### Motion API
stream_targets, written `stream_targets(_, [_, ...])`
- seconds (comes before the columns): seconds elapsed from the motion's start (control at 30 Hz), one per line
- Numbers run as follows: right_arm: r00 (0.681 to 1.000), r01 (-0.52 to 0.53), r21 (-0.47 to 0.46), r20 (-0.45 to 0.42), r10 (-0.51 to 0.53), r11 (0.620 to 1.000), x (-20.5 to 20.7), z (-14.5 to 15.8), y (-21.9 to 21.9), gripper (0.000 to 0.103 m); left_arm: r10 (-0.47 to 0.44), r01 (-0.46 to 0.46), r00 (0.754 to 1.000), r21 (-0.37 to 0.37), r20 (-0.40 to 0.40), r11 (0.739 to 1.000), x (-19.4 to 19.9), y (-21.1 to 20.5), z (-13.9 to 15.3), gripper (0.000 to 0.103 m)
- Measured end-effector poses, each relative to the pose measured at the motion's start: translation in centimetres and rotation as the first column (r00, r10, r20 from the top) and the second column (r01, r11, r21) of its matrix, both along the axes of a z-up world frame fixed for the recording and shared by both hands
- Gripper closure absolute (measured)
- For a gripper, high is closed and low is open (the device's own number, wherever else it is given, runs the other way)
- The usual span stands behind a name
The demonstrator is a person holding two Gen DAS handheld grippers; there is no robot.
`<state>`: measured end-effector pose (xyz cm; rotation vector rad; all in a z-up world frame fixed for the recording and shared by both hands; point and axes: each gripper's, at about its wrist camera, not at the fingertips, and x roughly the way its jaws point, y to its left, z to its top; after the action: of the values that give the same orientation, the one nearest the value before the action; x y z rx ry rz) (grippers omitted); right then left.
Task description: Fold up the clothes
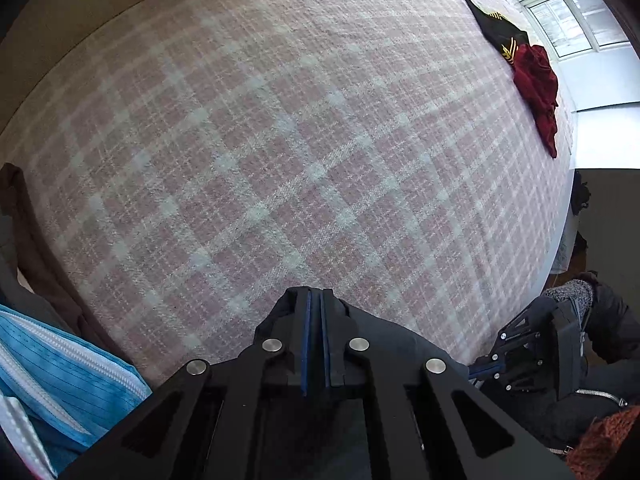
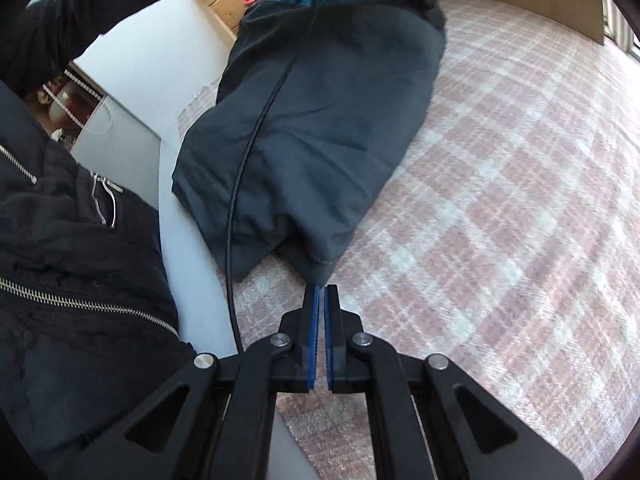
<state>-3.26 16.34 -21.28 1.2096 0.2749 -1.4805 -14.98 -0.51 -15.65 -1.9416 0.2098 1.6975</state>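
A dark navy garment [image 2: 320, 120] lies stretched along the near edge of a bed with a pink plaid cover [image 2: 500, 200]. In the right wrist view my right gripper [image 2: 322, 287] meets the garment's near hem corner, which tapers into the fingertips. Only a narrow slit shows between the blue pads behind the tips. In the left wrist view my left gripper [image 1: 316, 292] points steeply down and is shut, with the same dark cloth [image 1: 392, 336] bunched around and under its fingers. The right gripper [image 1: 486, 370] shows at the lower right there.
A red garment [image 1: 538, 88] and a black one with yellow stripes [image 1: 498, 28] lie at the bed's far corner by a window. A blue zipped garment [image 1: 68, 380] and brown cloth [image 1: 36, 240] sit at the left. A person's black jacket [image 2: 80, 260] and a black cable [image 2: 256, 132] are close by.
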Motion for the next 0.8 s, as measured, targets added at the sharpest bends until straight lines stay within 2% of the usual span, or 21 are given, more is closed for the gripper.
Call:
stream_targets(0.03, [0.999,0.037,-0.005,0.005,-0.037,0.999,-0.7,0.3,0.3,0.071,-0.006,0.006,1.0,-0.008,0.004,1.0,-0.1,-0.1,-0.3,0.099])
stream_targets(0.1, [0.996,0.091,-0.016,0.009,-0.091,0.996,-1.6,0.6,0.5,0.044,-0.015,0.015,1.0,-0.004,0.012,1.0,0.0,-0.2,-0.5,0.099])
stream_targets(0.2, [0.998,0.056,-0.037,0.016,-0.056,0.998,-1.3,0.3,-1.3,0.043,-0.021,0.021,1.0,-0.014,0.015,1.0,0.2,0.1,-1.0,0.099])
stream_targets(0.27, [0.999,0.01,-0.007,-0.048,-0.01,1.0,-0.3,0.0,-2.7,0.043,-0.033,0.034,0.999,-0.019,0.015,0.999,0.2,0.4,-0.9,0.099])
stream_targets(0.3, [0.997,-0.01,-0.006,-0.071,0.01,1.0,0.2,0.0,-3.1,0.045,-0.041,0.042,0.999,-0.019,0.016,0.999,0.2,0.6,-0.9,0.099])
stream_targets(0.33, [0.998,-0.028,-0.015,-0.051,0.027,0.999,0.3,-0.1,-3.4,0.08,-0.046,0.047,0.999,-0.019,0.015,0.999,0.2,0.7,-0.8,0.099])
stream_targets(0.37, [0.999,-0.03,-0.02,0.019,0.031,0.999,-0.1,-0.6,-3.6,0.101,-0.046,0.046,0.999,-0.022,0.012,0.999,0.1,0.7,-0.7,0.099])
stream_targets(0.4, [0.998,-0.025,-0.023,0.06,0.026,0.999,-0.3,-0.9,-3.6,0.1,-0.044,0.044,0.999,-0.024,0.009,0.999,0.0,0.6,-0.6,0.099])
stream_targets(0.5, [0.997,-0.062,-0.029,0.035,0.063,0.998,0.8,-0.7,-3.4,0.1,-0.04,0.04,0.999,-0.026,0.0,0.999,-0.4,0.1,-0.3,0.099])
stream_targets(0.67, [0.994,-0.096,0.021,0.049,0.095,0.995,1.9,-1.4,-2.9,0.1,-0.032,0.032,0.999,-0.018,-0.005,0.999,-0.5,-0.3,-0.2,0.099])
stream_targets(0.8, [0.99,-0.134,0.02,0.054,0.132,0.991,2.8,-1.5,-2.9,0.1,-0.023,0.023,1.0,-0.018,-0.001,1.0,-0.7,-0.5,-0.5,0.099])
